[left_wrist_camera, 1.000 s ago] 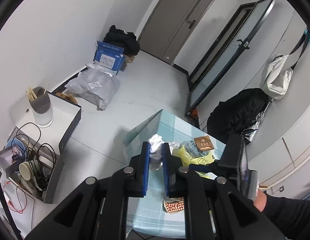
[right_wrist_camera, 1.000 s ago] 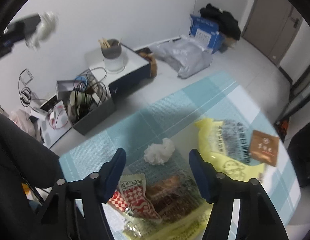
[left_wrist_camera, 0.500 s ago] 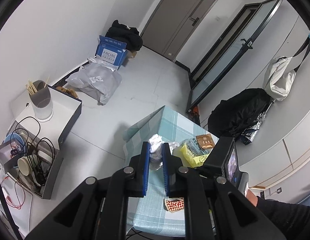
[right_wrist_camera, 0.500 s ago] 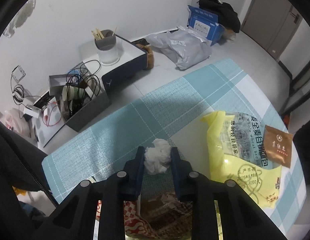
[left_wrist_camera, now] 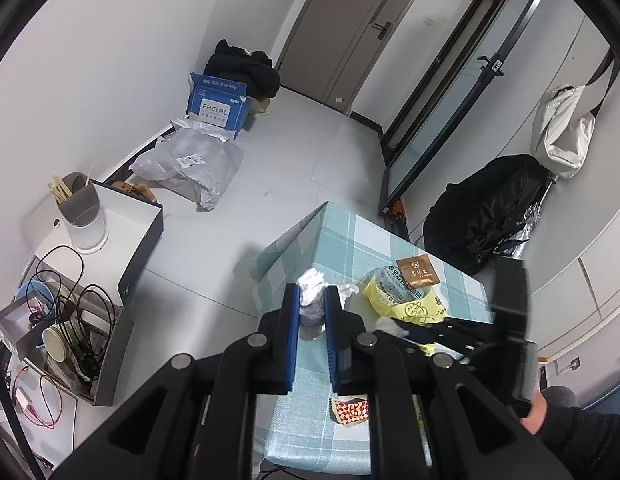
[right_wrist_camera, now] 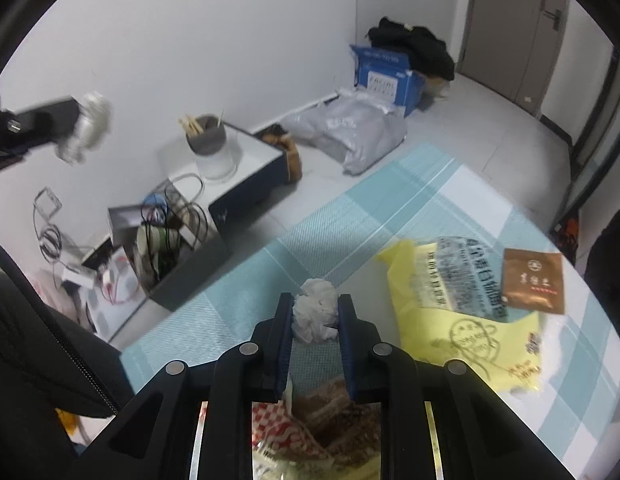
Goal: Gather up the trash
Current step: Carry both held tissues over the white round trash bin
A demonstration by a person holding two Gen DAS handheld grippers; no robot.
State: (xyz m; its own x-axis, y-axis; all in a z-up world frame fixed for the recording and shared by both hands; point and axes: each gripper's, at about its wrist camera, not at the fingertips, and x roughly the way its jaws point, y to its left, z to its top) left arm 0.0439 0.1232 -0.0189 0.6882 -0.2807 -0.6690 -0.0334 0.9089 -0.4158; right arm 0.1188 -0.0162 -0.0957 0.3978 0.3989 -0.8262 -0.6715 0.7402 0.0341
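Note:
My left gripper [left_wrist_camera: 312, 300] is shut on a crumpled white tissue [left_wrist_camera: 310, 296], held up in the air off the near left side of the table [left_wrist_camera: 342, 240]. In the right wrist view that gripper [right_wrist_camera: 76, 124] shows at the far left with its tissue [right_wrist_camera: 90, 124]. My right gripper [right_wrist_camera: 315, 316] is shut on a second crumpled tissue [right_wrist_camera: 316, 310], just above the teal checked cloth [right_wrist_camera: 350, 220]. On the cloth lie a yellow bread bag [right_wrist_camera: 462, 320], a brown sachet [right_wrist_camera: 532, 276], a red-and-white checked wrapper [right_wrist_camera: 274, 420] and a brown wrapper [right_wrist_camera: 342, 408].
Left of the table, on the floor, stand a dark box of cables and cups [right_wrist_camera: 170, 248], a white-topped box with a grey cup [right_wrist_camera: 210, 148], a grey plastic bag [right_wrist_camera: 350, 132] and a blue carton [right_wrist_camera: 384, 74]. A small white lump [left_wrist_camera: 348, 290] shows beside my left fingers.
My right gripper has shut on the tissue that lay between its open fingers on the cloth and holds it slightly raised. The left gripper keeps its tissue, almost still.

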